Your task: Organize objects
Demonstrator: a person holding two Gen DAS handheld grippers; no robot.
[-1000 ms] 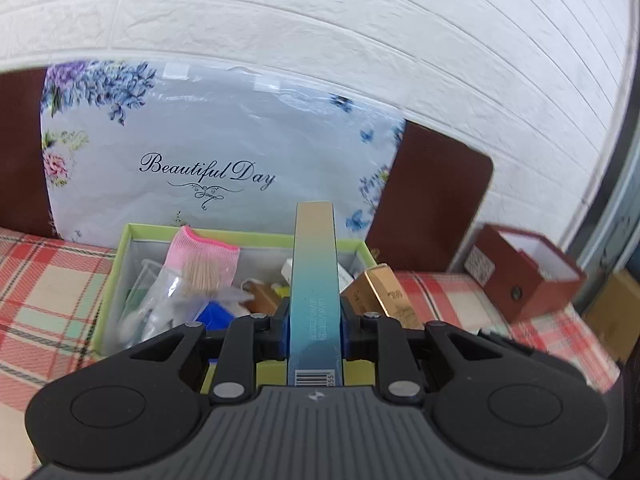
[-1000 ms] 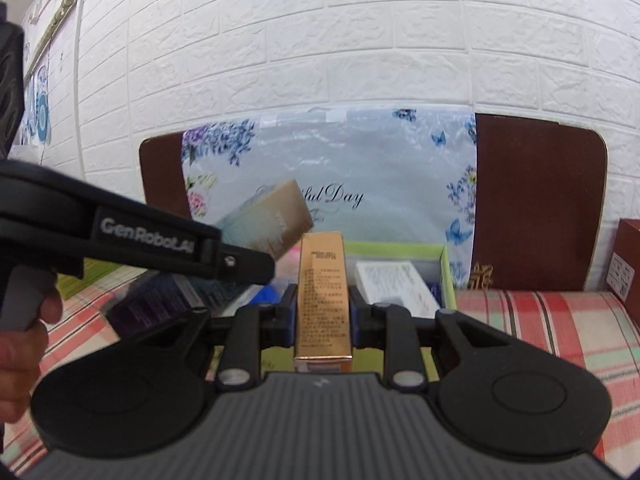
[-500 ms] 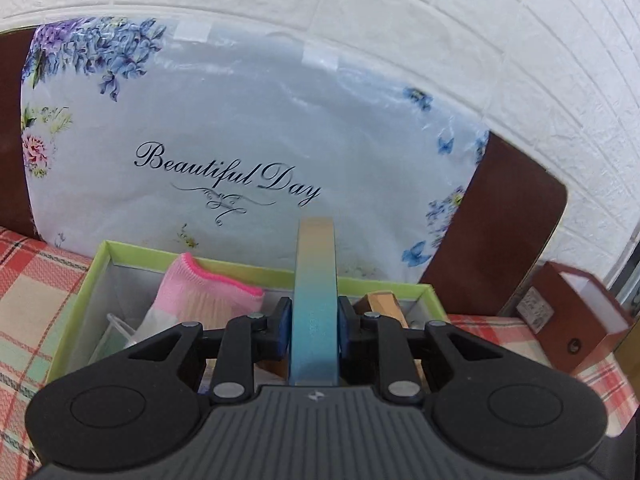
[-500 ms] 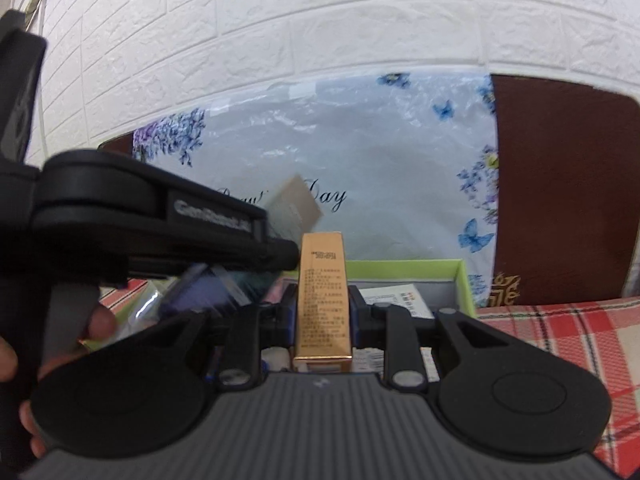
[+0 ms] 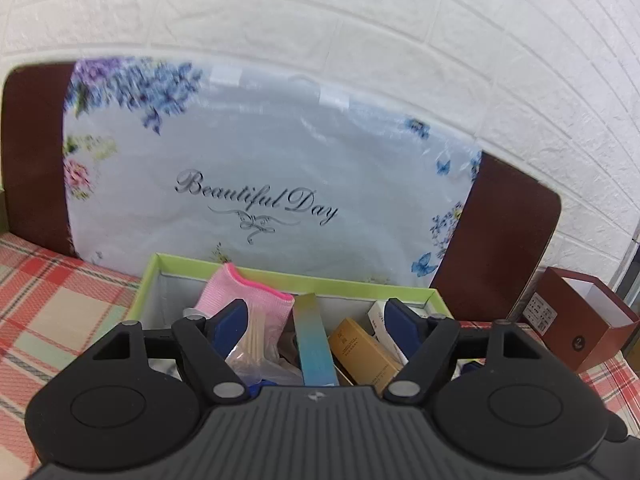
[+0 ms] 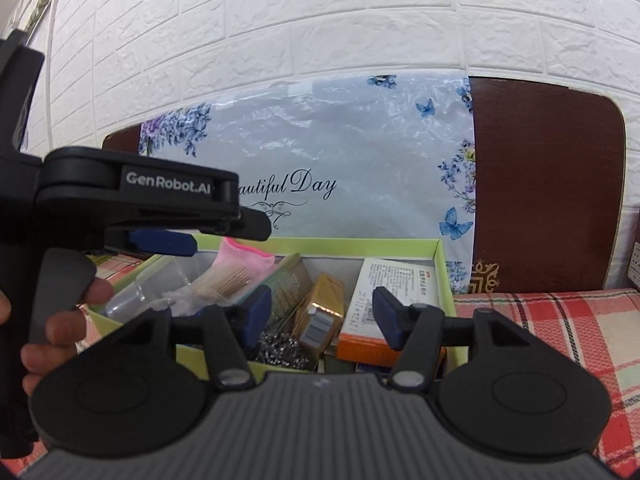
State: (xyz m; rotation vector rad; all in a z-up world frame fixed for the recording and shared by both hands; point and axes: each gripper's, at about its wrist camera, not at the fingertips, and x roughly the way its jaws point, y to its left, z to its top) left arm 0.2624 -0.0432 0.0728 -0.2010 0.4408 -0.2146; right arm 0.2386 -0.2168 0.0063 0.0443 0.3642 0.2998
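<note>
A green-rimmed box (image 5: pixel 352 285) (image 6: pixel 360 245) holds several items. My left gripper (image 5: pixel 316 320) is open above it; the blue-gold gradient box (image 5: pixel 314 344) lies inside between its fingers, untouched. A gold box (image 5: pixel 364 350) (image 6: pixel 324 308) lies beside it. My right gripper (image 6: pixel 320 312) is open over the box, with the gold box below it. A pink sock (image 5: pixel 244 300) (image 6: pixel 244 258), a bag of toothpicks (image 6: pixel 228 284) and a white-orange carton (image 6: pixel 384 300) also lie inside. The left gripper's body (image 6: pixel 140 192) shows at the left of the right wrist view.
A floral "Beautiful Day" bag (image 5: pixel 260 200) leans on a brown board (image 5: pixel 508 240) against the white brick wall. An open red-brown box (image 5: pixel 580 320) stands to the right. The table has a red plaid cloth (image 6: pixel 560 320).
Both grippers have opened. The gradient box left my left gripper and the gold box left my right gripper; both now lie in the green box.
</note>
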